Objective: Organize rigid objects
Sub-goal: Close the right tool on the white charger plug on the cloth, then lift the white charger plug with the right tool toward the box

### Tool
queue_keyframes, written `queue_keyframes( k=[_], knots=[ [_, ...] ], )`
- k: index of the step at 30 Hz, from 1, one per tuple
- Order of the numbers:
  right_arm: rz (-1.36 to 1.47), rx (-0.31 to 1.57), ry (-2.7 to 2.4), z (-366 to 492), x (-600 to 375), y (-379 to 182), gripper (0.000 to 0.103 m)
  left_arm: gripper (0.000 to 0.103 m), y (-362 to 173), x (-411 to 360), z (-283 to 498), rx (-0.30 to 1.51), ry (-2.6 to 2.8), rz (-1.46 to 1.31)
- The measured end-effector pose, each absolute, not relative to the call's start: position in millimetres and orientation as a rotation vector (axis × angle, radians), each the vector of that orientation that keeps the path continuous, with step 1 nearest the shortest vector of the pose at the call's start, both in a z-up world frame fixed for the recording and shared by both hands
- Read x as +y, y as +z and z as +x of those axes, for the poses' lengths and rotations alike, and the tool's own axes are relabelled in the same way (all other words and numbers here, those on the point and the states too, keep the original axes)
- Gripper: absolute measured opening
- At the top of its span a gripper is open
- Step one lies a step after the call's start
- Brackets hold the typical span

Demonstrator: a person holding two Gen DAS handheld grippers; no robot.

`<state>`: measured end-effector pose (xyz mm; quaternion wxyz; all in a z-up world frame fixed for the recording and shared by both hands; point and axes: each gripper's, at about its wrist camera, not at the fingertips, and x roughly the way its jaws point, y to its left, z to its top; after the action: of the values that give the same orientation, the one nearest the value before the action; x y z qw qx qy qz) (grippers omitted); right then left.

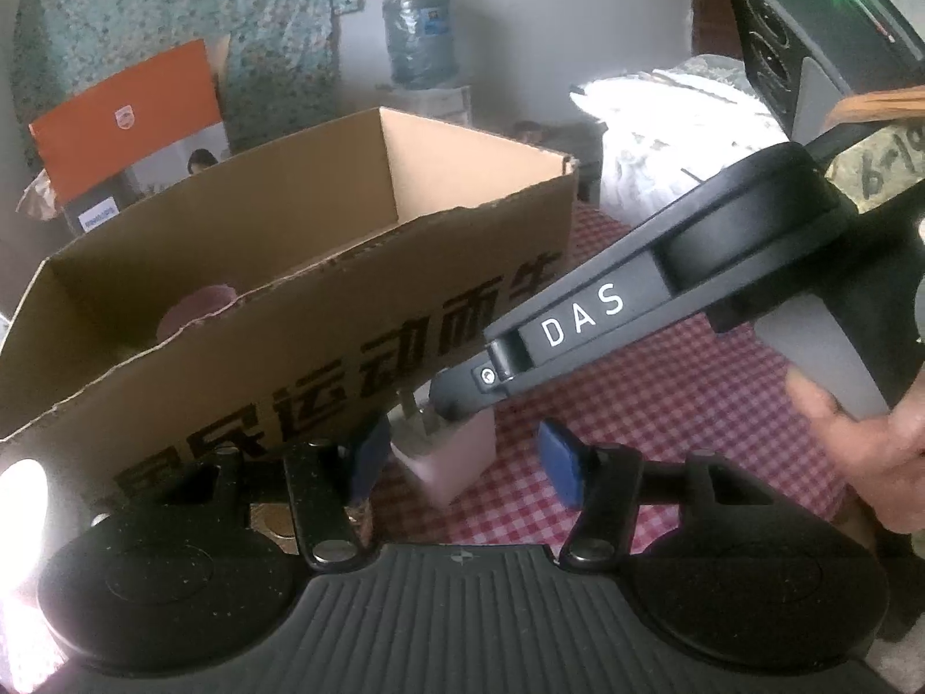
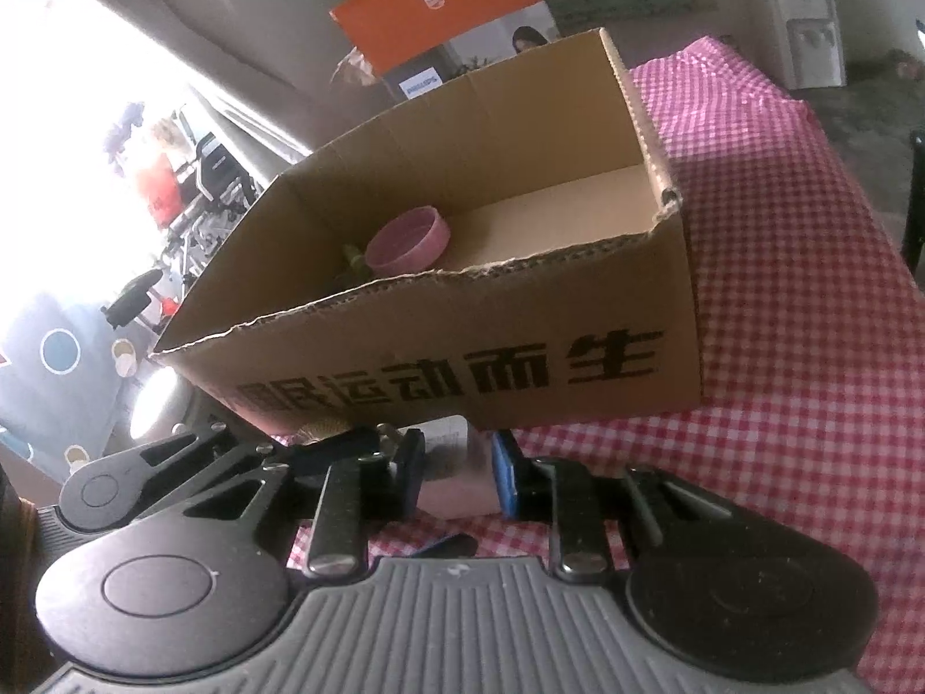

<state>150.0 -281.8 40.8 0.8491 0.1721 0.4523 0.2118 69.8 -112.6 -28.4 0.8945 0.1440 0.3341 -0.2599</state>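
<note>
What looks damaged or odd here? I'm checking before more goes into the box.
The cardboard box has a ragged, torn top edge along its near wall, as if the flaps were ripped off. Inside, a pink bowl rests tilted against something green. In front of the box, the right gripper clamps a pink plug adapter.

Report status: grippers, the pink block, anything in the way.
Right gripper shut on pink block. Left gripper open around it. Cardboard box just ahead.

1 cardboard box (image 2: pixel 520 370), 1 pink bowl (image 2: pixel 407 243), 1 pink plug (image 1: pixel 448 460), 2 tongs (image 1: pixel 462 462).
</note>
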Motion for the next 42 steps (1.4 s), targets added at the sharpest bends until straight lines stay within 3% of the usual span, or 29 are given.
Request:
queue_keyframes(
  k=[21, 29, 39, 42],
  knots=[
    [0.417, 0.972, 0.419, 143, -309, 41, 0.03, 0.058, -32, -130, 82, 0.724, -0.522, 0.3],
    [0.456, 0.987, 0.423, 140, -314, 38, 0.03, 0.043, -33, -130, 83, 0.762, -0.552, 0.256],
    [0.482, 0.998, 0.42, 136, -320, 37, 0.03, 0.043, -32, -127, 73, 0.788, -0.579, 0.238],
    [0.493, 1.003, 0.409, 136, -320, 36, 0.035, 0.043, -37, -131, 81, 0.813, -0.577, 0.251]
  ],
)
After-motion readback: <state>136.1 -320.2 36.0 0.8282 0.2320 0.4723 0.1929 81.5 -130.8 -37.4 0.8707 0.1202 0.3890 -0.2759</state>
